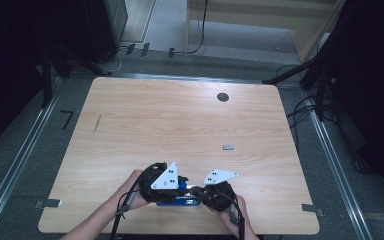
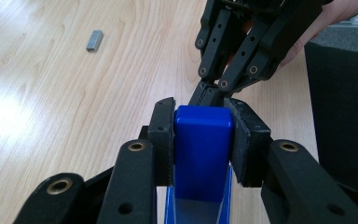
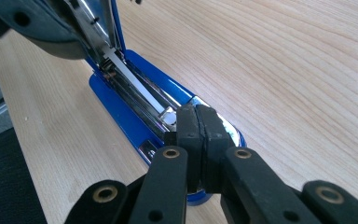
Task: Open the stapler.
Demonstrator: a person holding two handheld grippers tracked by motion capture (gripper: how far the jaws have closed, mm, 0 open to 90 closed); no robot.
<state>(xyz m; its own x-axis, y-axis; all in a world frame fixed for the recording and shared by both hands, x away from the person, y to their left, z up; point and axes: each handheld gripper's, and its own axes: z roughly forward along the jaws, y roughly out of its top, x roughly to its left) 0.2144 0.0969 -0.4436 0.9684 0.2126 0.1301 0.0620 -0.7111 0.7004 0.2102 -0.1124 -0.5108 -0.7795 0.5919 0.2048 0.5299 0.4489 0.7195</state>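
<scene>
Blue stapler (image 1: 180, 199) sits at the near edge of the wooden table (image 1: 180, 120), roughly 6 o'clock in the high view, between my two hands. It is hinged open: the base lies flat on the wood and the top cover is lifted away from the metal staple channel (image 3: 137, 88).

My left gripper (image 2: 204, 135) has its jaws closed partway, pads pressed on either side of the stapler's blue top cover (image 2: 203, 149), holding it raised. My right gripper (image 3: 199, 135) has its jaws fully together, pad against pad, tips resting at the front end of the staple channel near the bright metal pusher. I cannot tell whether anything thin is pinched between them.

A small grey strip of staples (image 1: 228, 147) lies loose on the table at about 1 o'clock from the stapler, well apart from it.

Risks, as I judge them:
- The cover is smooth plastic. If my left pads slip, its spring may snap it down onto my right tips.
- Pushing with the right tips along the channel could slide the base across the wood, since nothing pins it.
- A sideways twist from the left grip could strain the hinge.
- With the right jaws shut tight, they must open before picking up the staples; a careless approach could break that strip.
</scene>
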